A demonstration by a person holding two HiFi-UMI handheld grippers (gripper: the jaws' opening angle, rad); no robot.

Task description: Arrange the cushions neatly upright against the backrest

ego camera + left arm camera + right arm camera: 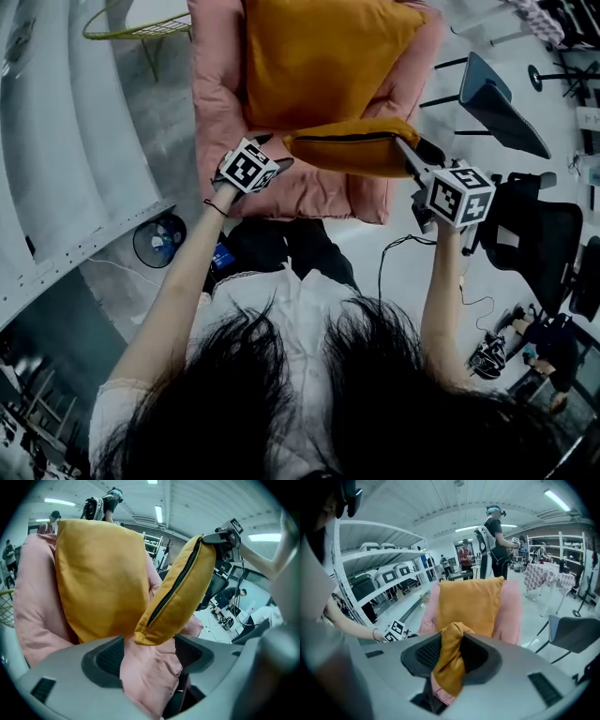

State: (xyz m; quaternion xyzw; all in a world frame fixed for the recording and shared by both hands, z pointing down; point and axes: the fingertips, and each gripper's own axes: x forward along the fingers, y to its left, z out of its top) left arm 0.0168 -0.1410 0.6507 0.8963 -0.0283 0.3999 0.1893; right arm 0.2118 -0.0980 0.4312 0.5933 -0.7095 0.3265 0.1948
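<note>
Cushions, both mustard, are on a pink armchair (214, 84). Upright cushion (323, 56) leans flat vs. the backrest. 2nd cushion (352, 145) hangs tilted in front of it over the seat, zip edge showing, one corner pinched in right gripper (450, 651). Left gripper (149, 654) is spread wide, pink seat fabric btw. its jaws. Marker cube (459, 195) on each shows b/w squares.

Black office chair (548, 246), grey chair (502, 103), white shelving rack (370, 557)
</note>
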